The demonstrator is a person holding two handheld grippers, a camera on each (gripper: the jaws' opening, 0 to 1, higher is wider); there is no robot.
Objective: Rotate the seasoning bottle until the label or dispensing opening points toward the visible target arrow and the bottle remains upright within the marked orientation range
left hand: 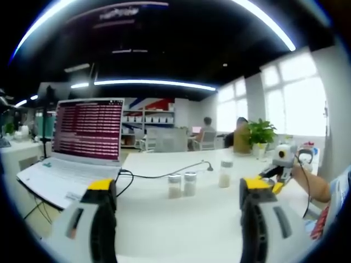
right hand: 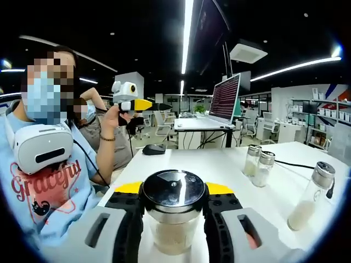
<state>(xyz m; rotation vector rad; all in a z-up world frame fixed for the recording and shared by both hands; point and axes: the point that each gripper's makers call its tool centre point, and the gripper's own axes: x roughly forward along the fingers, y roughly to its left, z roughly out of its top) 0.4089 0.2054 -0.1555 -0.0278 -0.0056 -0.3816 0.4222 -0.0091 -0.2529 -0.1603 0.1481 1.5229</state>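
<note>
The right gripper (right hand: pixel 173 219) has its fingers closed on the seasoning bottle (right hand: pixel 173 211), which stands upright between them on the white worktop (right hand: pixel 230 164) with its long axis vertical and its dark cap toward the camera. The left gripper (left hand: pixel 178 203) hovers with fingers spread wide and empty, well apart from the other shakers (left hand: pixel 182 184) ahead. I see no target arrow, so which way to twist cannot be judged.

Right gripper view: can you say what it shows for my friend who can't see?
The right gripper squeezes a seasoning bottle with a shiny lid, upright on a white table. Three more shakers stand to the right, and a person sits to the left.
</note>
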